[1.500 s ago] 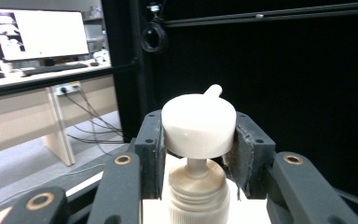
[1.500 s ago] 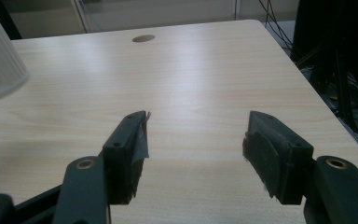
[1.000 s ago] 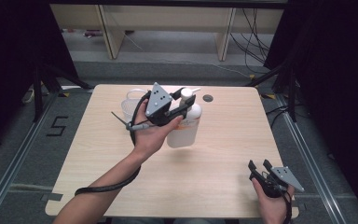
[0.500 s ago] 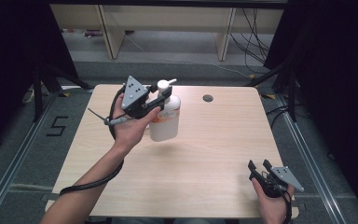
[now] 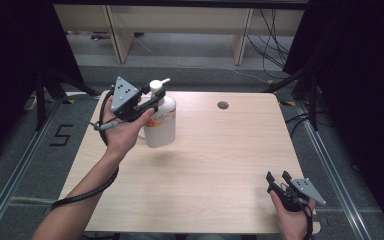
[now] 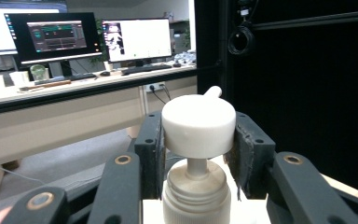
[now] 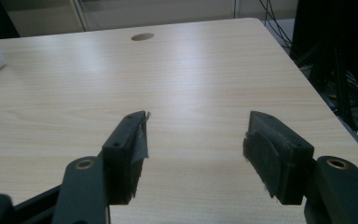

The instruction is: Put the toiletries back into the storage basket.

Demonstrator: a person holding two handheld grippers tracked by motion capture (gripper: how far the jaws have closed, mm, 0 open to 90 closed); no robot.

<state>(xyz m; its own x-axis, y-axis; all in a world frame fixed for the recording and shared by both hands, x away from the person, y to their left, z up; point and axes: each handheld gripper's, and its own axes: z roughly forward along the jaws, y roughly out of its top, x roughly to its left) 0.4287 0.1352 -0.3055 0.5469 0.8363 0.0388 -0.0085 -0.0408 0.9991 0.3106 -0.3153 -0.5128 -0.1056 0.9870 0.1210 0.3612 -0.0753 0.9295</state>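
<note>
White plastic pump bottle (image 5: 159,122) stands upright, long axis vertical, at the far left of the pale wooden table (image 5: 220,165). Left gripper (image 5: 149,102) is clamped on its pump head from the near-left side. Right gripper (image 5: 276,180) rests at the near right edge, well apart, jaws wide and empty.

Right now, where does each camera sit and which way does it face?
High view: above the person's side, facing forward and down on the table; both forearms, left gripper on the pump bottle, right gripper.
Left gripper view: rides the left gripper, level toward desks with monitors; jaws clamp the pump head.
Right gripper view: rides the right gripper, facing across the table; jaws open.
Shared: high and right gripper views both show the table's cable hole.
</note>
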